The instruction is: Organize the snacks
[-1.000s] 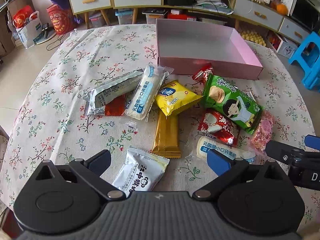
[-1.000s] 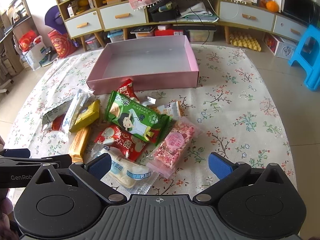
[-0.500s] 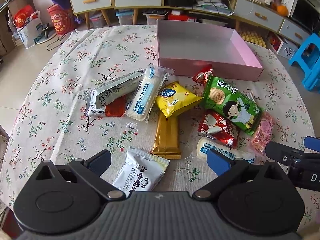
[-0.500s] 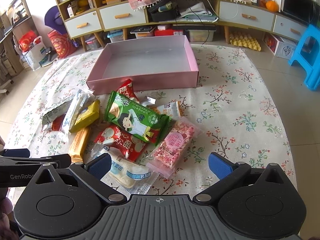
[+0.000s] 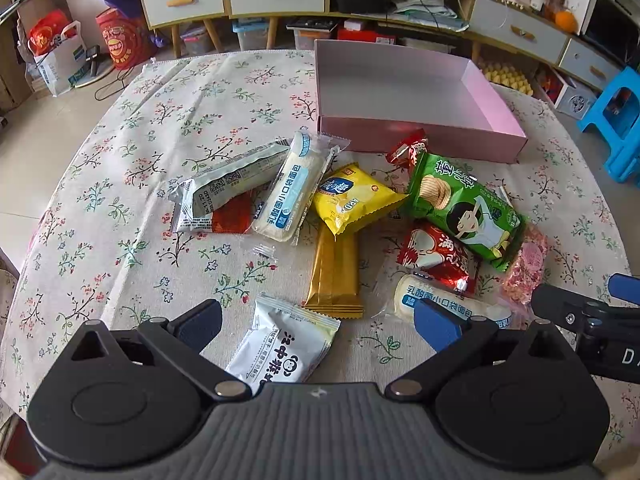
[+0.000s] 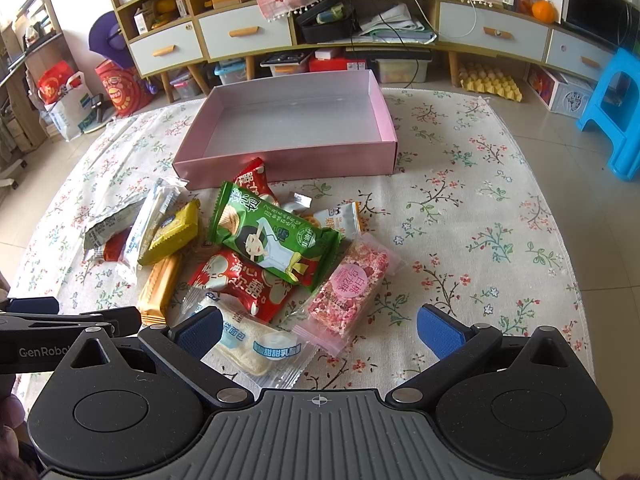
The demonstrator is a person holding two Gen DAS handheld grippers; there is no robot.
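Observation:
Several snack packets lie in a loose pile on the floral tablecloth [image 5: 120, 168] in front of an empty pink box [image 5: 416, 136] [image 6: 288, 160]. Among them are a green chip bag [image 5: 464, 208] [image 6: 276, 236], a yellow bag [image 5: 352, 200], a gold wafer bar [image 5: 334, 276], a pink candy bar [image 6: 352, 284] and a white panda packet [image 5: 284, 348]. My left gripper [image 5: 316, 322] is open above the white panda packet. My right gripper [image 6: 318, 328] is open above a white bread packet [image 6: 256, 344] and the pink bar's near end.
Cabinets with drawers [image 6: 244, 32] and clutter stand beyond the table. A blue stool [image 6: 616, 116] stands at the right. The other gripper shows at each view's edge: right one [image 5: 588, 320], left one [image 6: 68, 320].
Both grippers stay open. The views have barely shifted; the left view has drifted slightly closer to the table.

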